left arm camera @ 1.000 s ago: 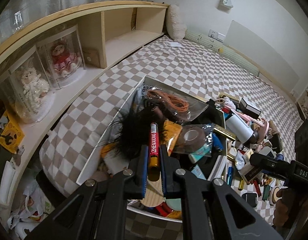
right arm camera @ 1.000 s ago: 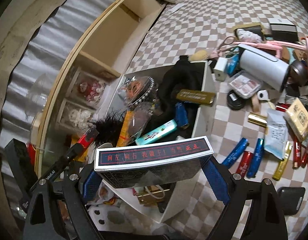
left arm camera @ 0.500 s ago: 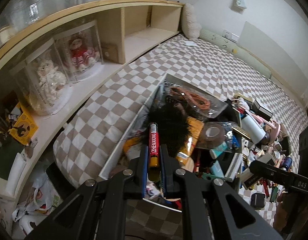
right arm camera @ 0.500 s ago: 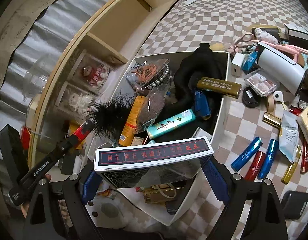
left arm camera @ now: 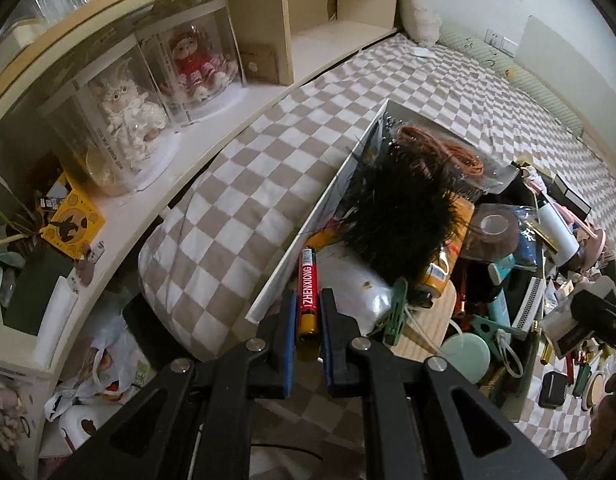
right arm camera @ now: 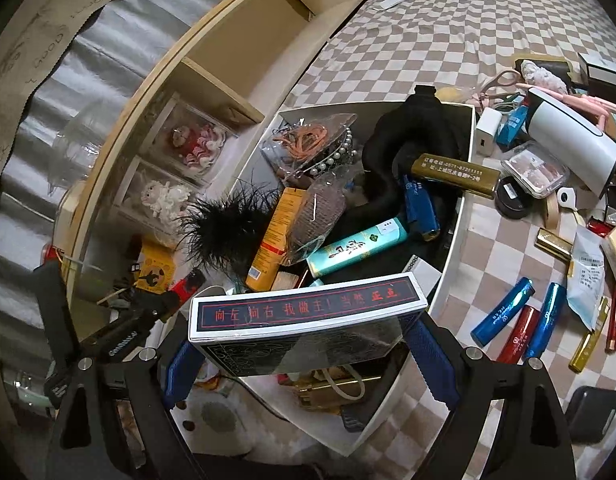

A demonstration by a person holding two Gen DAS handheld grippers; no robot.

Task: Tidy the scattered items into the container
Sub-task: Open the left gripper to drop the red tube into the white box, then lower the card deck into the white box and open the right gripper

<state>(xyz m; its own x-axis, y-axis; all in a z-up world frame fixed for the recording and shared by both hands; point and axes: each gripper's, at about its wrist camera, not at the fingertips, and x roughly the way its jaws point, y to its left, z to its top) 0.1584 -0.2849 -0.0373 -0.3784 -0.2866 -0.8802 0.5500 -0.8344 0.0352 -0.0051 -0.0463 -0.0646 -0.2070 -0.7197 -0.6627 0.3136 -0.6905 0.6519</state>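
Clutter fills the white box on the checked bedspread. We see 2 grippers, each carrying something. The left gripper is clamped tight on a red lighter, which points at the box's near left wall, beside a black feather tuft. The right gripper stands wide, its blue pads pressing both ends of a dark card box with red lettering, held level over the box's near edge. Inside the box lie a teal tube, a gold case and black cloth. Beyond the box's right wall, blue and red lighters and a white cylinder lie scattered on the bedspread.
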